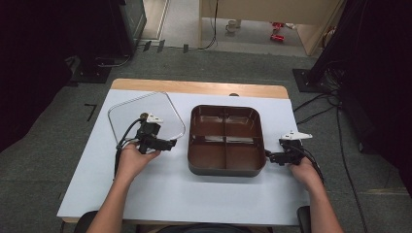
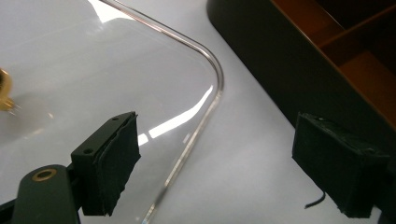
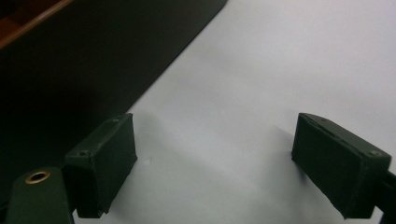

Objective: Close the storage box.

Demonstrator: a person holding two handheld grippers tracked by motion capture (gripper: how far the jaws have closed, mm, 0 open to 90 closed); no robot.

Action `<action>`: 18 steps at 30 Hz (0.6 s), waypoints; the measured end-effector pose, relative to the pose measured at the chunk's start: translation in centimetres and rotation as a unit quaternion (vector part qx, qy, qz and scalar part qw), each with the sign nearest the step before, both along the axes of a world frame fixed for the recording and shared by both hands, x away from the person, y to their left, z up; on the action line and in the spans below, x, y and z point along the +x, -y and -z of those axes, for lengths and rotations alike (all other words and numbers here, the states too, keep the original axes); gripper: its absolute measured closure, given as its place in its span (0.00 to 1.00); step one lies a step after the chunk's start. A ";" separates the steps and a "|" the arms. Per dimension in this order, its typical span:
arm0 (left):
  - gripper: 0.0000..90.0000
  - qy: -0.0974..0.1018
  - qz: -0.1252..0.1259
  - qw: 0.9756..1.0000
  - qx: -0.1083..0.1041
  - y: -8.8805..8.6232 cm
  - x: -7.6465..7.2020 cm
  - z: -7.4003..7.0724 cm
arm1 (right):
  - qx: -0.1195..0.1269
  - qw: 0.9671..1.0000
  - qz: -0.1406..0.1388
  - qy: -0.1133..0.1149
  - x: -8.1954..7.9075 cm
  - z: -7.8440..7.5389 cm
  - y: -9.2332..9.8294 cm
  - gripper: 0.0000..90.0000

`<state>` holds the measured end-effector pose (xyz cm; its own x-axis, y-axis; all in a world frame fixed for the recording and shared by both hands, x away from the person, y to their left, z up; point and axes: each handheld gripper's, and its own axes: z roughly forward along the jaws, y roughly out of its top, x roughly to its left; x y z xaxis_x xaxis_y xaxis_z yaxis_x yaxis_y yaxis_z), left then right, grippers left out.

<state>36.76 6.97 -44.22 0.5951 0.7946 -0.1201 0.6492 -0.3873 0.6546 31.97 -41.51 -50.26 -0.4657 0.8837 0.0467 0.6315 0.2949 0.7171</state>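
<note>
Glass lid point(image 1: 145, 116) lies flat on the white table point(image 1: 170, 189), just left of the brown tray point(image 1: 226, 138). Left gripper point(image 1: 171, 143) is open over the lid's rounded edge. Right gripper point(image 1: 268, 156) is open beside the tray's right wall.

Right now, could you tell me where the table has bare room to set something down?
The widest free patch is the near strip of the table, in front of the divided pan between the forearms. The lane between the glass lid and pan is narrow.
</note>
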 end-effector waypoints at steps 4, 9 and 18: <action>0.17 0.003 -0.010 1.000 -0.004 -0.7 0.9 -0.3 | 0.000 1.000 -0.008 0.001 0.0 0.0 0.3 0.16; 0.17 0.001 -0.018 1.000 -0.007 -1.4 2.0 -0.3 | -0.007 1.000 0.006 0.003 0.0 -0.1 0.6 0.15; 0.23 0.001 -0.031 0.999 -0.010 -2.4 4.1 -0.4 | -0.006 0.999 0.037 0.005 0.2 0.1 1.1 0.14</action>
